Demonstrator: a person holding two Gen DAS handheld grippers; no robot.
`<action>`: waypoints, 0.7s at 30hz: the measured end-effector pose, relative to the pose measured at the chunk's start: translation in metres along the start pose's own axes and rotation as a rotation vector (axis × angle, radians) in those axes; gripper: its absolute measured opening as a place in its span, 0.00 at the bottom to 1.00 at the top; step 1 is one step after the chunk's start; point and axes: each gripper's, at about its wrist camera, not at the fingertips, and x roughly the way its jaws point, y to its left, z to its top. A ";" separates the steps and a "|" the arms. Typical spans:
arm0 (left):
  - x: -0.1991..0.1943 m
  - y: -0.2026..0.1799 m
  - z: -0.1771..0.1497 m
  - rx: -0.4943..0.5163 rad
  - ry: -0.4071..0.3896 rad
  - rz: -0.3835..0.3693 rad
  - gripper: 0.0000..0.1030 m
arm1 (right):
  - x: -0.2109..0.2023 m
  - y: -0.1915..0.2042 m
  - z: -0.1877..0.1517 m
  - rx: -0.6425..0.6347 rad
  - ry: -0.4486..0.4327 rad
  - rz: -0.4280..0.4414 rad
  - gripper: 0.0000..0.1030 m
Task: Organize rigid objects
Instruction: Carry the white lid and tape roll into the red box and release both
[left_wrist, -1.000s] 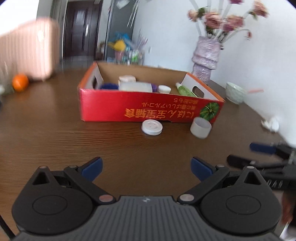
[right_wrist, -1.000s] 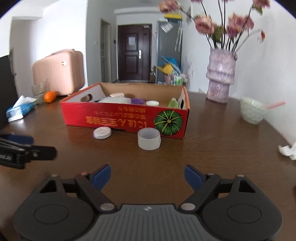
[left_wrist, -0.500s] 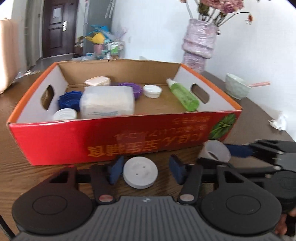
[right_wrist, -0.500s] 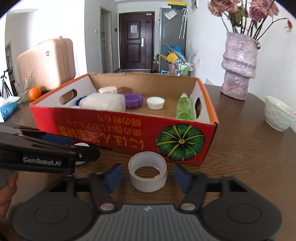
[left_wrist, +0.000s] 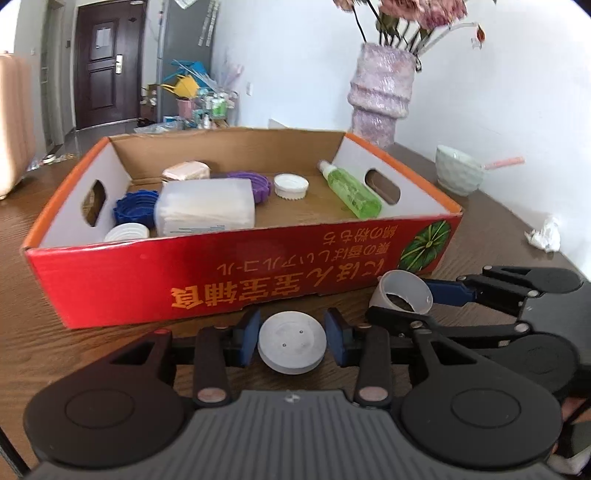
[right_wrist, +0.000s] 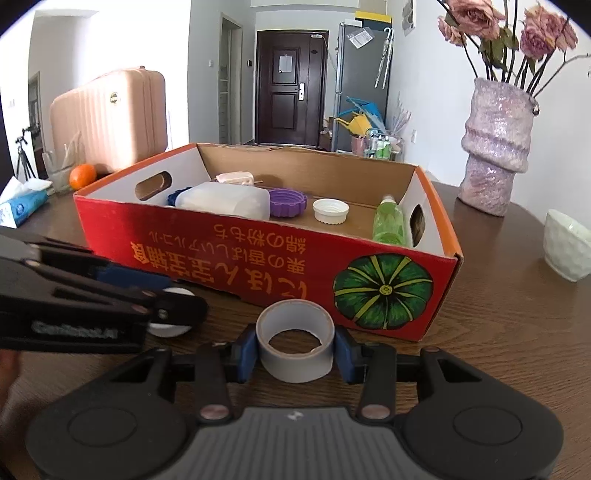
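Note:
A flat white lid lies on the brown table just in front of the red cardboard box. My left gripper is closing on it, and its blue pads touch both sides of the lid. A translucent white ring stands on the table by the box's pumpkin-printed corner, with my right gripper shut on it. Seen from the left wrist, the ring is tilted between the right gripper's fingers. The box holds several lids, a clear plastic container and a green bottle.
A purple vase with flowers stands behind the box at the right. Near it are a pale bowl and crumpled paper. A tissue pack, an orange and a pink suitcase are at the left.
Both grippers came forward up to the box. The left jaws narrowed around the white lid, and the right jaws closed onto the ring, which now tilts.

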 end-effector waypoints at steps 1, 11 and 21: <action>-0.008 -0.001 -0.002 -0.006 -0.009 -0.005 0.38 | -0.003 0.003 -0.001 -0.014 -0.004 -0.013 0.41; -0.105 -0.016 -0.033 -0.007 -0.086 -0.007 0.38 | -0.099 0.016 -0.032 0.002 -0.058 0.010 0.41; -0.208 -0.027 -0.068 -0.062 -0.210 -0.024 0.38 | -0.199 0.039 -0.063 -0.012 -0.133 -0.023 0.41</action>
